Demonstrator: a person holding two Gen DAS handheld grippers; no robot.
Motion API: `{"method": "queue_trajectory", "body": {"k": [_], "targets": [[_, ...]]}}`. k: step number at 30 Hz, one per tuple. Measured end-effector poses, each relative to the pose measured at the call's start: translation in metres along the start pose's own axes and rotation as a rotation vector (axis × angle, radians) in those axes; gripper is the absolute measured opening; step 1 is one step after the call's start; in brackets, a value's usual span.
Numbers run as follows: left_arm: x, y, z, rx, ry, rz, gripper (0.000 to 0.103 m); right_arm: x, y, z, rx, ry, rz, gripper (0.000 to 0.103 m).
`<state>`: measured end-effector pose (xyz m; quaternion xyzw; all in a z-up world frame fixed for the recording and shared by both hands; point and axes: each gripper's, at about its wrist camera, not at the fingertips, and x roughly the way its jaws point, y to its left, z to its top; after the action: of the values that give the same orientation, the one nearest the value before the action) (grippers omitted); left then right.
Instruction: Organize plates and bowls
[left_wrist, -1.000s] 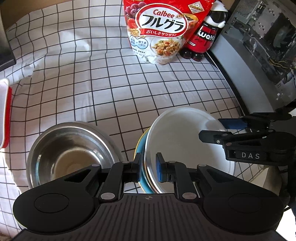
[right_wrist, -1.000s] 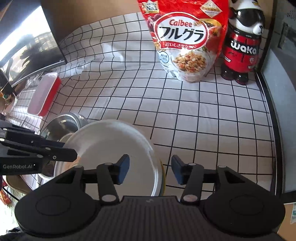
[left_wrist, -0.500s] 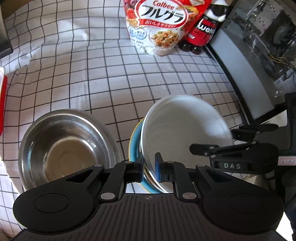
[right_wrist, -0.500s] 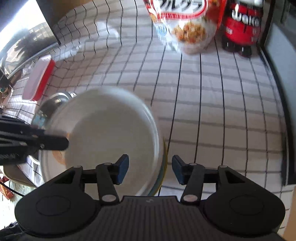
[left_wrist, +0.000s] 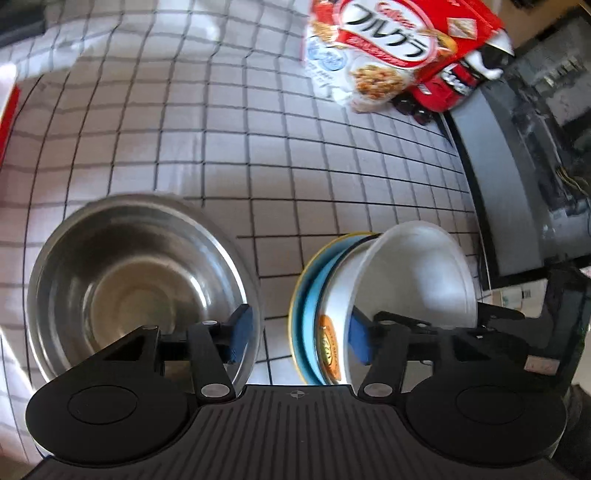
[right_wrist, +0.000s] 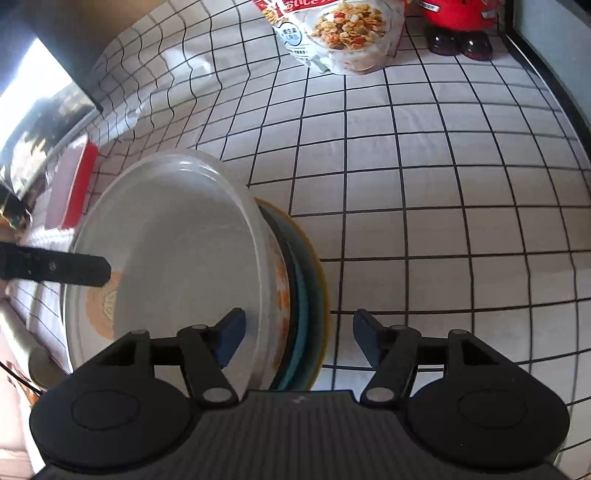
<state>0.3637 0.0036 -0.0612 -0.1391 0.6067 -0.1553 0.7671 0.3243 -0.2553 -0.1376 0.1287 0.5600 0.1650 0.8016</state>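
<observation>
Bowls and plates sit on a white tablecloth with a black grid, seen from cameras on the two grippers I hold. My left gripper (left_wrist: 301, 334) points steeply down; its jaws are opening, no longer clamped on anything, and the near rims of the white bowl (left_wrist: 406, 280) and the plates under it stand in the gap between the blue pads, the right pad just inside the bowl's wall. That bowl carries an orange printed medallion on its outer side, with no writing I can read. It rests, somewhat tilted, on a blue plate with a yellow rim (left_wrist: 306, 295); I cannot tell how many plates lie beneath. From the left gripper the stack lies at about 1 o'clock and very close, while an empty steel bowl (left_wrist: 136, 284) sits at 10 o'clock, just beside the stack but apart from it. My right gripper (right_wrist: 297, 334) is also opening, with the far side of the same bowl rim and plate edge between its pads and neither pad clearly pressing. From it the white bowl fills the view toward 10 o'clock. I judge the stack has been set down, and both hands are equally near it, one on each side. At 12 o'clock, well apart, stands a red cereal bag (left_wrist: 384, 55) reading "Calbee" with Japanese lettering, and beside it a red, black and white bottle (left_wrist: 454, 85) whose label is too blurred to read. A red-edged container (right_wrist: 72, 192) lies at the far left.
</observation>
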Motion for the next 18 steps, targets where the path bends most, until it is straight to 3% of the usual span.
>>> {"method": "queue_trajectory", "body": {"k": [3,7,13,18], "targets": [[0.003,-0.003,0.002,0.014,0.010,-0.048,0.052,0.006,-0.005,-0.001,0.057,0.026,0.065,0.064],[0.009,-0.009,0.004,0.054,0.020,0.023,0.053,0.011,-0.004,-0.005,0.088,0.069,0.138,0.064],[0.025,-0.017,0.007,0.076,0.079,0.009,0.053,0.013,-0.010,-0.006,0.154,0.150,0.227,0.064],[0.037,-0.024,0.010,0.108,0.087,0.060,0.053,0.011,-0.007,-0.008,0.138,0.147,0.222,0.064]]}}
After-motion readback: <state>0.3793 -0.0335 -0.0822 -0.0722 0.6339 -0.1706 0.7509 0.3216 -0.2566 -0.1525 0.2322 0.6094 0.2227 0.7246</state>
